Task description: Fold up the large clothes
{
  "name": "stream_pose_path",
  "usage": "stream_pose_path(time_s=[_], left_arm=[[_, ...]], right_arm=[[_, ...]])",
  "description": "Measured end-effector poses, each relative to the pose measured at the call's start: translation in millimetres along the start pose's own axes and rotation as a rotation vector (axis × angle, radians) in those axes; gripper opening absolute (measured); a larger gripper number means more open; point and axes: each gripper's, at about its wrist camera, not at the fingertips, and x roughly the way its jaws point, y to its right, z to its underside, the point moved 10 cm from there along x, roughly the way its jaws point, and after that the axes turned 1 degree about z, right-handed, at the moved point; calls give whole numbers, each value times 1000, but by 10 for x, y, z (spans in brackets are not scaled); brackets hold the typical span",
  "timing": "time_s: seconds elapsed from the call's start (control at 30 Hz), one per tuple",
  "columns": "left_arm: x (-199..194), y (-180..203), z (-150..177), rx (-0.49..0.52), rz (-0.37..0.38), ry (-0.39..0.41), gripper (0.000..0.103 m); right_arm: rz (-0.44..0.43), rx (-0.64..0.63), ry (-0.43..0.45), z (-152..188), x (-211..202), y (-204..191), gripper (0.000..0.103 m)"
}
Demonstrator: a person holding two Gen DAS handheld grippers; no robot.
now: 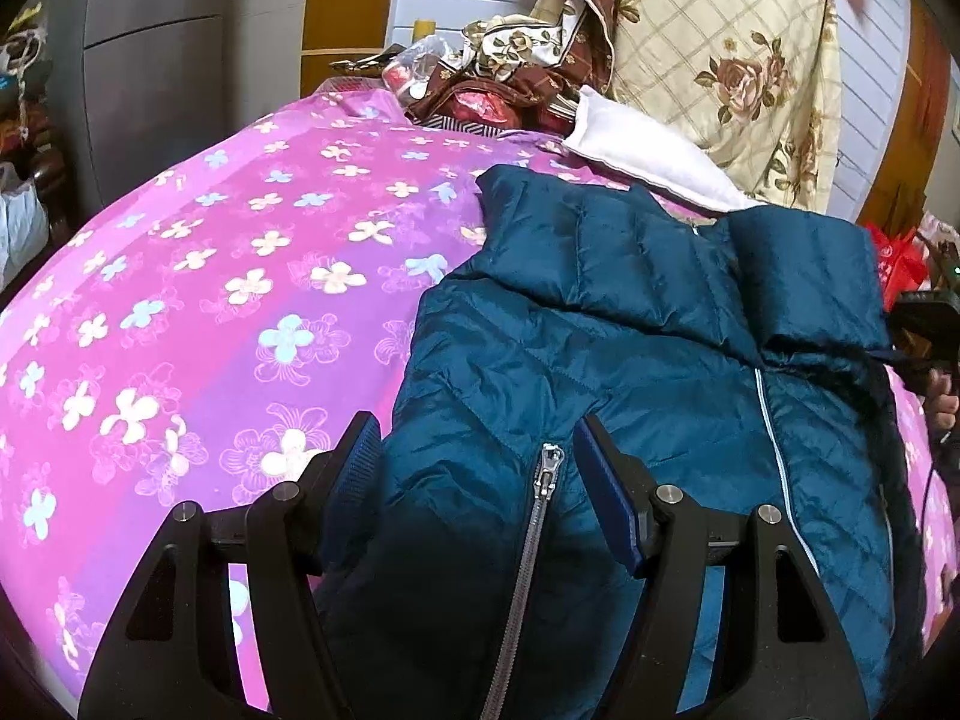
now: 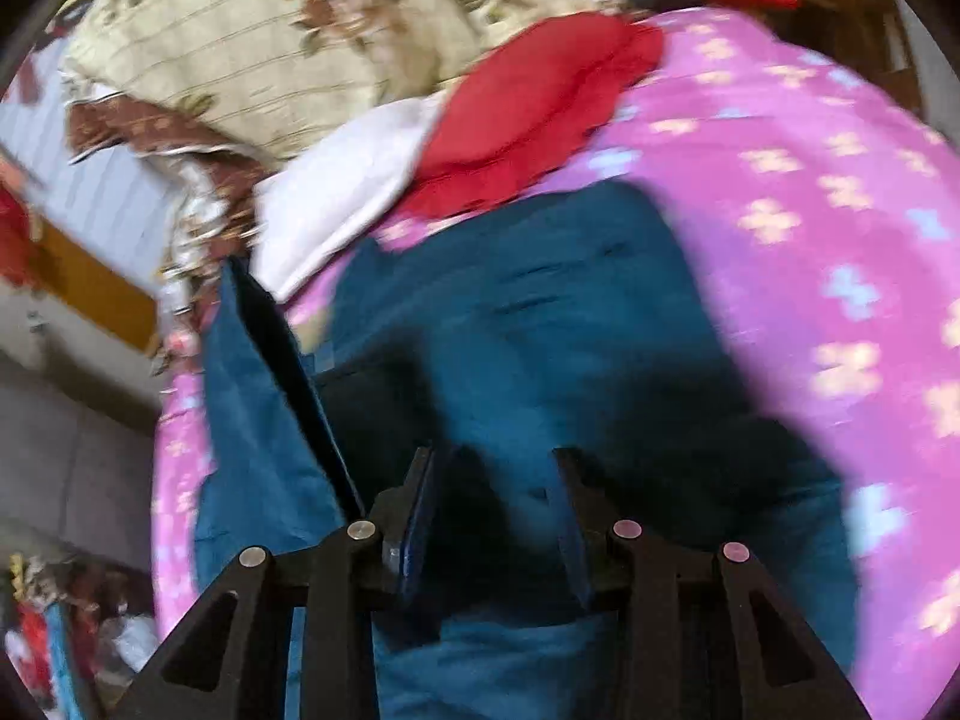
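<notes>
A teal quilted jacket (image 1: 630, 330) lies on a pink flowered bedsheet (image 1: 210, 300), its upper part folded over itself. My left gripper (image 1: 477, 426) stands open low over the jacket's near end, one finger either side of the silver zipper pull (image 1: 552, 462). The pads do not press the fabric. At the right edge of the left wrist view is my right gripper (image 1: 924, 318), with a hand (image 1: 945, 405) beside the jacket's folded edge. The right wrist view is blurred. There my right gripper (image 2: 493, 456) is partly open above the jacket (image 2: 540, 300), gripping nothing.
A white pillow (image 1: 636, 150) and a cream rose-patterned quilt (image 1: 720, 60) lie behind the jacket. A heap of bags and cloths (image 1: 480, 90) sits at the head of the bed. A red cloth (image 2: 540, 102) lies on the sheet (image 2: 810, 180). A grey wardrobe (image 1: 150, 60) stands left.
</notes>
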Motion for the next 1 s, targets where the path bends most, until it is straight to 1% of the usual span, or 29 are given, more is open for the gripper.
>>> stream_pose_path(time_s=[0.1, 0.17, 0.23, 0.27, 0.33, 0.37, 0.4, 0.47, 0.57, 0.67, 0.77, 0.8, 0.83, 0.87, 0.93, 1.0], left_arm=[[12, -6, 1, -7, 7, -8, 67], [20, -3, 11, -8, 12, -13, 67], [23, -12, 15, -7, 7, -16, 67], [24, -21, 15, -10, 7, -18, 67], [17, -52, 9, -18, 3, -17, 67], [13, -68, 6, -20, 3, -17, 67], [7, -84, 3, -24, 4, -17, 67], [-5, -133, 3, -37, 5, -18, 67], [23, -210, 24, -49, -13, -37, 67], [64, -257, 49, -67, -16, -56, 67], [61, -284, 48, -65, -29, -50, 67], [58, -288, 44, -62, -34, -46, 67], [60, -293, 41, -59, -39, -43, 67], [65, -295, 43, -58, -42, -44, 67], [86, -298, 51, -60, -38, -53, 67], [101, -301, 60, -63, -36, -63, 67]], right_arm=[[-87, -99, -24, 194, 51, -599, 37], [-146, -153, -58, 352, 137, -989, 37], [-198, -207, -119, 610, 287, -1372, 37], [-216, -247, -167, 785, 398, -1575, 37], [-190, -313, -214, 1017, 534, -1765, 37], [-175, -354, -217, 1134, 567, -1854, 37], [-171, -376, -210, 1190, 564, -1885, 37], [-145, -417, -170, 1241, 494, -1936, 37], [-61, -448, -129, 1202, 473, -1863, 37], [16, -450, -149, 1202, 646, -1761, 37], [48, -472, -195, 1301, 898, -1781, 38], [62, -485, -202, 1328, 960, -1786, 40], [84, -508, -198, 1358, 1015, -1795, 42], [96, -530, -195, 1385, 1056, -1813, 47], [129, -559, -195, 1395, 1103, -1818, 47], [127, -555, -184, 1379, 1056, -1844, 47]])
